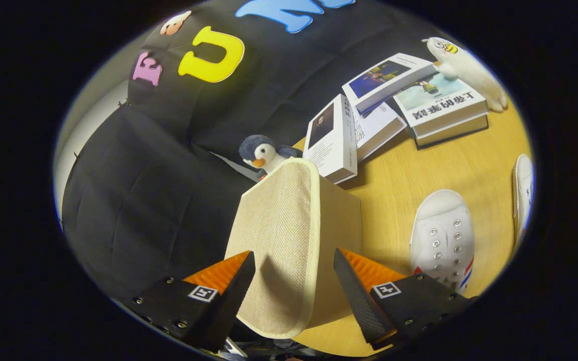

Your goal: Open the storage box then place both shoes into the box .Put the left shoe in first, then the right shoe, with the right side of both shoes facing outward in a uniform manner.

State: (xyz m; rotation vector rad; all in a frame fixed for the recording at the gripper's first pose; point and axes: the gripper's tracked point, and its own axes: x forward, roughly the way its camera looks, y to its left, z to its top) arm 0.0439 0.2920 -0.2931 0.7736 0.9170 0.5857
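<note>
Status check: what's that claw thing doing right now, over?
Gripper open, fingers either side of the storage box lid, not pressing. White shoe waiting on table beside box. Nothing blocking, over.

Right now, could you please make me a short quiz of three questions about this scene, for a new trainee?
1. True or false: the hand-held gripper is shut on the beige box lid.
2. What lies on the table just beyond the right finger? A) a white shoe B) a mug C) a towel
3. Which toy stands behind the storage box?

Key:
1. False. The fingers are spread, the lid between them.
2. A, the white shoe.
3. The plush penguin.
</note>
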